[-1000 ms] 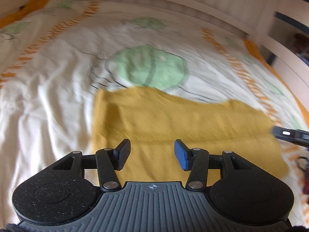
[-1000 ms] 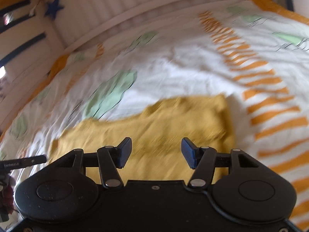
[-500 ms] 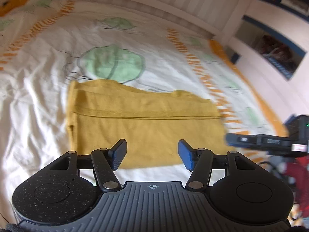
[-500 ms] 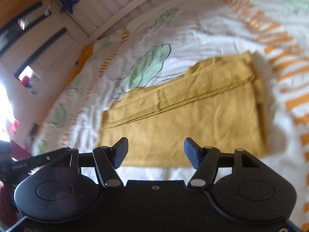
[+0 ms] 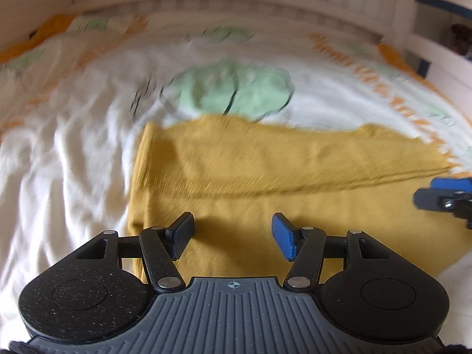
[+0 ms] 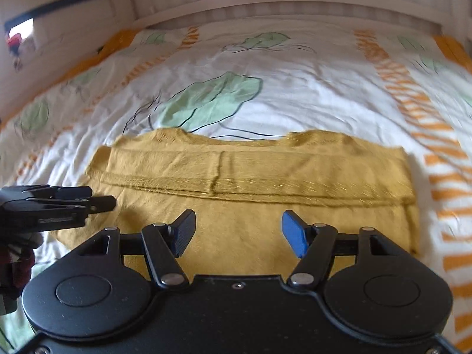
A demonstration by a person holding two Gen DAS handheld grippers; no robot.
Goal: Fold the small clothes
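A mustard-yellow garment (image 5: 265, 177) lies flat on the bed, folded into a wide rectangle with a strip folded over along its far edge (image 6: 253, 174). My left gripper (image 5: 233, 236) is open and empty, hovering over the garment's near left part. My right gripper (image 6: 239, 233) is open and empty, hovering over the garment's near middle. The right gripper's tip also shows at the right edge of the left wrist view (image 5: 442, 197), and the left gripper shows at the left of the right wrist view (image 6: 59, 203).
The garment rests on a white bedsheet (image 6: 295, 88) printed with green leaves and orange stripes. A white slatted bed rail (image 6: 280, 0) runs along the far side. A wall with shelves (image 5: 436, 29) stands at the far right.
Both grippers have swung back to face the garment squarely and come lower and closer over its near edge. Both stay open and empty. The garment has not moved.
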